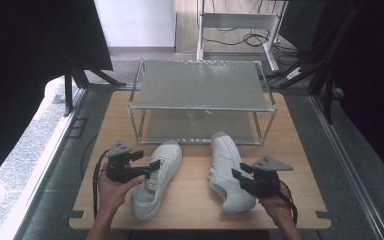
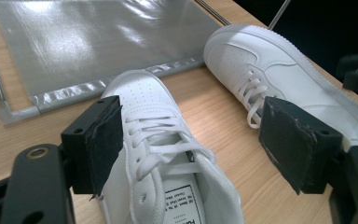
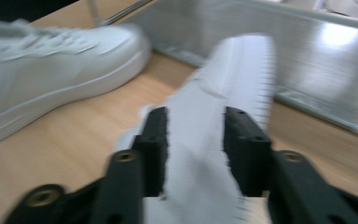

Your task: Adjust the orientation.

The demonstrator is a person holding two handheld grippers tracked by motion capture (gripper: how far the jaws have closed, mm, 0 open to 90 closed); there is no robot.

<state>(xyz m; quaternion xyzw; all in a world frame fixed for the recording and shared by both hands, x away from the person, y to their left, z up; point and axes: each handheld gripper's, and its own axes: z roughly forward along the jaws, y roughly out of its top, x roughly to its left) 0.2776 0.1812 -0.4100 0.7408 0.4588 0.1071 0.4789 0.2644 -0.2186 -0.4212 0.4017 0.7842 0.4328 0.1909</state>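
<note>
On the tabletop [image 1: 190, 195], left gripper [image 2: 191, 140] fingers are gaping wide around the left shoe [image 2: 163, 154]; right gripper [image 3: 193, 140] fingers are pinching the right shoe [image 3: 223, 116].

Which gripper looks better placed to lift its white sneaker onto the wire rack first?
Right, probably. The right gripper already has its jaws close around the right white lace-up sneaker's heel, while the left gripper's jaws stand wide open over the left white sneaker.

A wooden worktop [image 1: 190, 200] sits in the middle. On its far half stands a shiny metal rack [image 1: 202, 86] with two flat shelves, one above the other. Behind it, cables [image 1: 240, 39] lie on the floor.
</note>
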